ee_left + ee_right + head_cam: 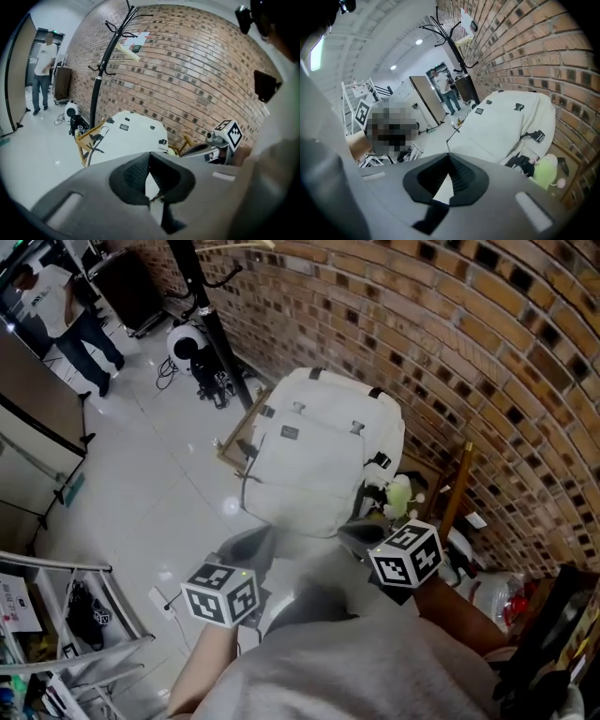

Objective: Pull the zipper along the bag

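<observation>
A white backpack (319,465) stands upright on a wooden chair (236,442) against the brick wall. It also shows in the left gripper view (129,136) and the right gripper view (506,122). Its zipper pull is too small to make out. My left gripper (249,544) is held close to my body, short of the bag's lower edge. Its jaws meet at the tips (149,154) with nothing between them. My right gripper (362,534) hangs beside it, to the right, below the bag's lower right corner. It is shut and empty too (449,155). Neither gripper touches the bag.
A black coat stand (211,324) rises left of the chair, with a white device (186,341) at its foot. A pale green soft toy (398,493) lies at the bag's right. A person (56,306) stands far off at the left. A white rack (84,615) stands near left.
</observation>
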